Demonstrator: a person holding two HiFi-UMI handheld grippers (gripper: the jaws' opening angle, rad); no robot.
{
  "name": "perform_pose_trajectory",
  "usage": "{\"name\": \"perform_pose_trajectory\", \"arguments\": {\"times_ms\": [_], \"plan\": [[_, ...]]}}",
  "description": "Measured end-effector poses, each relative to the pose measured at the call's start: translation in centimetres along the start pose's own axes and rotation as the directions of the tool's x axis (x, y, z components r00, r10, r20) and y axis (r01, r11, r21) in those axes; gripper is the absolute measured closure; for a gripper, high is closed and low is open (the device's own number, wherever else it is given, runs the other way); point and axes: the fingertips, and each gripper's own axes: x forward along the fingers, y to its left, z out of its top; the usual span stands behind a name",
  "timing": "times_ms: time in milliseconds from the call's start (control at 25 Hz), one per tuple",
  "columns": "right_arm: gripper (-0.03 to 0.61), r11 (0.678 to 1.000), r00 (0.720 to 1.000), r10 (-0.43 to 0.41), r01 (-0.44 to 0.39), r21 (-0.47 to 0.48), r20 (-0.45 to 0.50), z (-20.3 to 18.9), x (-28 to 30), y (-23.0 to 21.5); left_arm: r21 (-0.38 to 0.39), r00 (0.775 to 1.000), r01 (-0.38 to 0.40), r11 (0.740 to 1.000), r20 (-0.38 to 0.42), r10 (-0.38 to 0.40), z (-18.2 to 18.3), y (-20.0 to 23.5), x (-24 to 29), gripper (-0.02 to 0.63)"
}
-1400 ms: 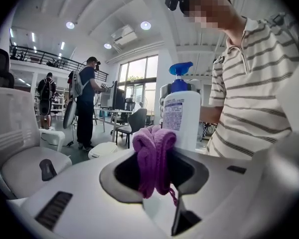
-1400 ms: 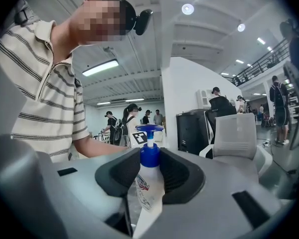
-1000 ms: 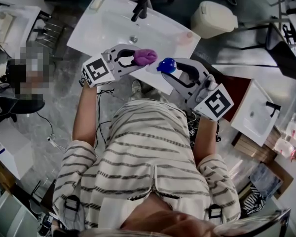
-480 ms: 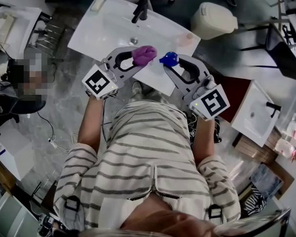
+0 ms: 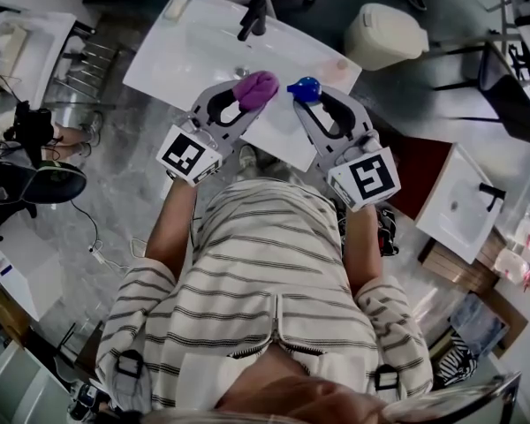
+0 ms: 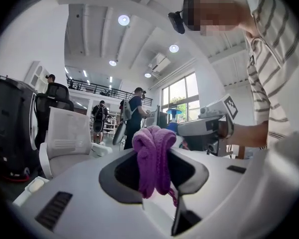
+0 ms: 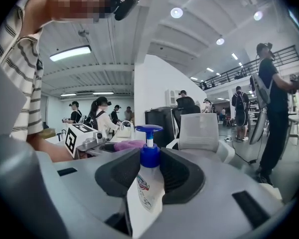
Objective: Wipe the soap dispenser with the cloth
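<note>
Head view: the left gripper (image 5: 247, 98) is clenched on a bunched purple knitted cloth (image 5: 256, 86). The right gripper (image 5: 307, 101) grasps the white plastic soap dispenser (image 5: 304, 87), of which only the blue pump head shows here. Both are held over the front edge of a white glossy washbasin (image 5: 185, 51) with a black tap (image 5: 252, 18). Cloth and dispenser are near each other but apart, so I judge pickup done and the wiping itself not yet begun. Left gripper view: the cloth (image 6: 153, 158) is soft, ropy and looped, and droops between the closed jaws; the dispenser's blue top (image 6: 173, 114) shows beyond it. Right gripper view: the dispenser (image 7: 145, 190) is a smooth, hard bottle with a printed label and a flat-topped pump, pinched at its shoulders by the jaws.
</note>
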Motion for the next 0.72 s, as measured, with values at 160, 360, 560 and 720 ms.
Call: {"name": "perform_pose_trajectory", "arguments": {"times_ms": [160,360,560,720], "plan": [[0.445,0.997,0.998,-0.067,0.067,0.033,0.009,-0.1,0.4,-1.1,0.003,0.998,-0.067,0.998,-0.013,0.067,-0.1,0.4,0.2,0.483],[0.445,0.987,0.988,-0.156,0.155,0.048,0.02,-0.4,1.0,-2.5,0.021,0.99,-0.135,0.991,-0.039,0.135,-0.6,0.9,0.5,0.483],[0.445,0.969,0.971,-0.241,0.24,0.056,0.009,-1.5,1.7,-4.1,-0.005,0.983,-0.176,0.984,-0.046,0.176,-1.2,1.5,0.8,0.483],[0.445,0.957,0.959,-0.284,0.283,0.06,0.011,-2.3,2.4,-5.0,-0.019,0.974,-0.223,0.975,-0.055,0.221,-1.7,2.1,0.9,0.483]]}}
